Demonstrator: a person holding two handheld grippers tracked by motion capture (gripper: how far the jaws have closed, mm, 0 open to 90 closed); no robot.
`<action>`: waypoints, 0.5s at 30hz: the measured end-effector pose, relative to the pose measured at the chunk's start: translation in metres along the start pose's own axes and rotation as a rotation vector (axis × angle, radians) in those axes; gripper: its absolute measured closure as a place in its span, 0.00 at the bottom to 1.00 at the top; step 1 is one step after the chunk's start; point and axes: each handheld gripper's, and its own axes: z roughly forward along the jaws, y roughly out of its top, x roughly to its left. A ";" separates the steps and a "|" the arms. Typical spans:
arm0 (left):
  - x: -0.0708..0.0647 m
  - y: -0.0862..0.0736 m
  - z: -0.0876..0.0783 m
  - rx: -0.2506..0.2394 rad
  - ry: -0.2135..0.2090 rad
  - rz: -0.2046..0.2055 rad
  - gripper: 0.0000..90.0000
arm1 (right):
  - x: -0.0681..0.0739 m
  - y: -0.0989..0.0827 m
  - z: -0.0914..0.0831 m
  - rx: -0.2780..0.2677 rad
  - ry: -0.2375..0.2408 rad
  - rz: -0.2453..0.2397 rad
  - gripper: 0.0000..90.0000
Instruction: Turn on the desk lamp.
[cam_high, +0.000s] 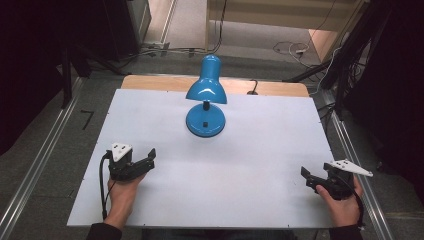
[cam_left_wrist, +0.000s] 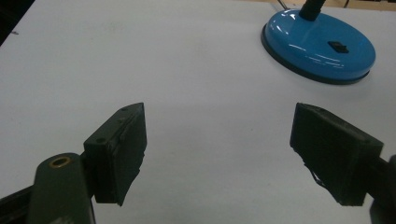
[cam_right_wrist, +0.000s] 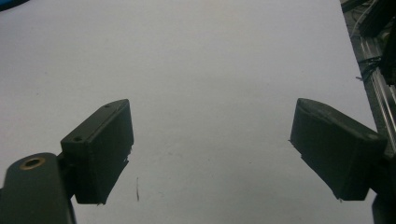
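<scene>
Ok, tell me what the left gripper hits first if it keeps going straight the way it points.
Probably the blue lamp's base: it sits ahead and slightly right of the open left gripper, with bare table between them. It might just pass beside it.

The lamp (cam_high: 205, 97) looks like glossy blue enamelled metal. The table (cam_high: 260, 150) is smooth, matt white; both grippers' pads (cam_left_wrist: 122, 149) look matt black.

In the left gripper view the lamp (cam_left_wrist: 322, 46) is cut off at the upper right edge, its shade out of frame.

White tabletop (cam_high: 250, 165), wooden board behind it (cam_high: 150, 82), grey floor (cam_high: 45, 130) with cables (cam_high: 290, 48), dark surroundings.
</scene>
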 end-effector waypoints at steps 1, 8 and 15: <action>-0.001 0.001 0.001 -0.003 -0.002 -0.002 0.21 | 0.000 0.000 0.000 0.000 0.000 0.000 0.13; -0.008 0.006 0.010 -0.004 -0.014 0.010 0.21 | -0.002 0.000 -0.003 -0.008 -0.004 0.012 0.13; -0.015 0.014 0.019 -0.007 -0.031 0.007 0.21 | -0.002 0.000 -0.002 -0.007 0.000 0.012 0.13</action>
